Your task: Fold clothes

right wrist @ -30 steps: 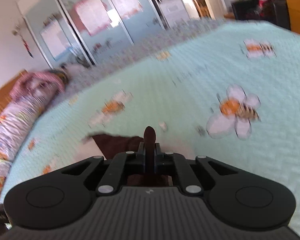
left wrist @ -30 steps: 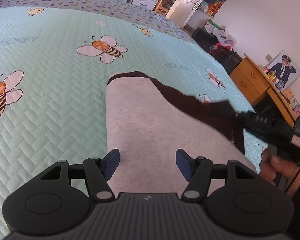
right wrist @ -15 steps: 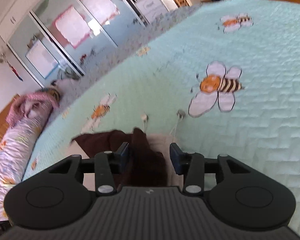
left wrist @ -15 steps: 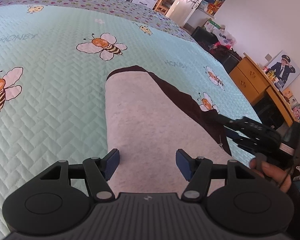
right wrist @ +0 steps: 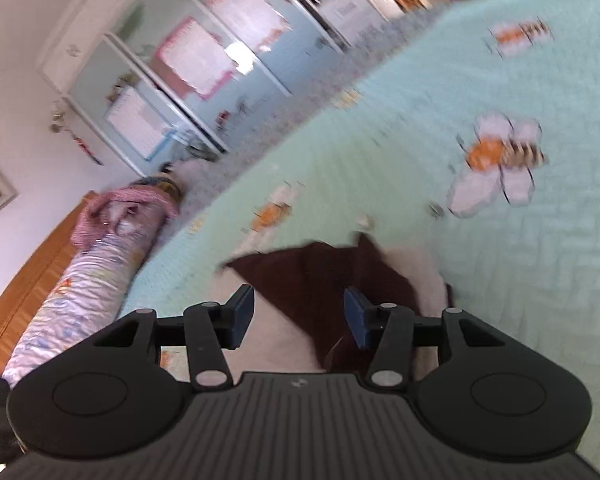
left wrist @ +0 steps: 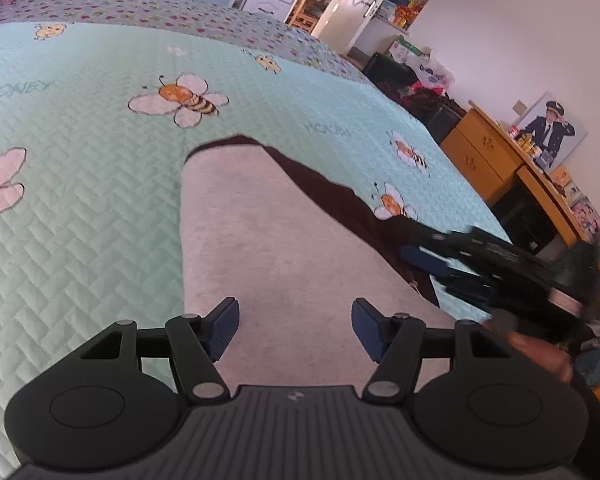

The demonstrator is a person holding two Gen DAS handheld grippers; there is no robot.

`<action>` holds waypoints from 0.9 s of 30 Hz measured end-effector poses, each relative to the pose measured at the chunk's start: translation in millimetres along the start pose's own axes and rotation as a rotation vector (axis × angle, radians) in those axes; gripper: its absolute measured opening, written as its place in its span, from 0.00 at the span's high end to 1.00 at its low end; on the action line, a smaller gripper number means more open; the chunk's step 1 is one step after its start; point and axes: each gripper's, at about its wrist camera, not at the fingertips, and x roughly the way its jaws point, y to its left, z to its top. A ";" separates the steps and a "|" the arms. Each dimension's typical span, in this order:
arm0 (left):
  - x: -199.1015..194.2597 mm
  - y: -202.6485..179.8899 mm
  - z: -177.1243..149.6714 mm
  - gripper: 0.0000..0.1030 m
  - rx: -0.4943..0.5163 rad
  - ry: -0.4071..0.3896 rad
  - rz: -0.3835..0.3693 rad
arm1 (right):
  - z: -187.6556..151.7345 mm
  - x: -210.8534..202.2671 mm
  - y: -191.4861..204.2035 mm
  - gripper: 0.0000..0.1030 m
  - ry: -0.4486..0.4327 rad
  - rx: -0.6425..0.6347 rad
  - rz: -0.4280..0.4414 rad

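Note:
A garment (left wrist: 276, 240) lies flat on the bed, pale pinkish fleece side up, with a dark brown edge (left wrist: 328, 196) along its right side. My left gripper (left wrist: 294, 328) is open and empty, low over the near end of the fleece. My right gripper (right wrist: 300, 316) is open over the brown fabric (right wrist: 320, 276), which lies slack on the pale layer. The right gripper also shows in the left wrist view (left wrist: 432, 264), at the garment's right edge, with a hand behind it.
The mint bee-print quilt (left wrist: 80, 184) covers the bed. A patterned bolster (right wrist: 96, 276) lies at the headboard side. Wooden drawers and a desk (left wrist: 496, 160) stand beyond the bed's right edge. Wardrobes (right wrist: 204, 64) line the far wall.
My right gripper opened and let go of the brown fabric, which dropped flat on the garment. It has drawn back a little. My left gripper stayed open and nearly still.

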 end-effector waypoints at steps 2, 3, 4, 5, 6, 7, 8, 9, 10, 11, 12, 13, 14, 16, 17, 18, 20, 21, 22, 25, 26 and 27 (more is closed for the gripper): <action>2.3 -2.3 -2.8 0.36 0.011 0.003 -0.001 | -0.5 12.5 -14.9 0.50 0.028 0.054 -0.002; 3.5 -3.2 -4.0 0.35 0.017 0.004 -0.001 | -1.7 15.0 -21.1 0.50 0.029 0.084 0.007; 4.8 -3.5 -4.7 0.35 0.023 0.004 0.002 | -2.7 16.8 -27.1 0.50 0.029 0.115 0.021; 6.1 -3.5 -5.4 0.35 0.027 0.005 0.003 | -4.6 17.1 -31.7 0.50 0.029 0.141 0.035; 7.5 -3.0 -5.6 0.35 0.026 0.008 0.004 | -5.5 16.7 -35.9 0.50 0.027 0.164 0.051; 8.3 -2.5 -5.8 0.35 0.025 0.009 0.004 | -7.3 15.0 -39.1 0.50 0.026 0.183 0.065; 7.7 -2.0 -5.6 0.35 0.023 0.008 0.003 | -7.7 12.8 -40.9 0.50 0.023 0.199 0.076; 7.1 -1.6 -5.4 0.35 0.021 0.007 0.003 | -7.4 9.9 -41.2 0.50 0.020 0.213 0.082; 6.3 -1.6 -5.2 0.35 0.019 0.007 -0.001 | -6.6 5.5 -39.6 0.50 0.012 0.223 0.089; 5.1 -2.4 -4.9 0.35 0.018 0.005 -0.008 | -4.7 -0.2 -35.0 0.50 -0.003 0.222 0.102; 3.9 -3.2 -4.6 0.35 0.017 0.004 -0.016 | -2.3 -4.9 -30.1 0.47 -0.017 0.214 0.122; 2.7 -4.0 -4.3 0.35 0.015 0.003 -0.024 | 0.3 -8.7 -25.0 0.42 -0.027 0.205 0.141; 2.0 -5.4 -4.3 0.35 0.016 0.001 -0.031 | 3.0 -9.9 -20.3 0.40 -0.029 0.199 0.154; 4.2 -9.5 -5.5 0.34 0.029 0.005 -0.039 | 8.6 -6.9 -14.4 0.38 -0.022 0.192 0.168; 6.9 -10.5 -6.8 0.34 0.035 0.016 -0.037 | 11.2 -2.6 -15.5 0.37 -0.016 0.195 0.170; 10.5 -10.8 -8.5 0.34 0.042 0.029 -0.034 | 13.0 3.3 -19.9 0.37 -0.008 0.204 0.155; 20.9 -8.0 -13.2 0.34 0.061 0.059 -0.027 | 14.4 15.8 -33.2 0.38 0.011 0.236 0.105; 25.1 -6.8 -15.3 0.34 0.067 0.069 -0.025 | 14.0 20.3 -40.2 0.40 0.020 0.261 0.102; 27.1 -5.7 -17.0 0.34 0.064 0.070 -0.024 | 13.7 24.7 -47.2 0.42 0.029 0.285 0.098; 29.0 -7.6 -19.0 0.32 0.077 0.068 -0.018 | 15.5 21.0 -49.5 0.42 0.001 0.299 0.098; 29.2 -8.5 -19.0 0.32 0.083 0.069 -0.015 | 16.7 16.2 -46.5 0.42 -0.018 0.292 0.095; 29.0 -9.1 -19.0 0.32 0.086 0.068 -0.013 | 17.9 11.6 -43.1 0.42 -0.036 0.285 0.096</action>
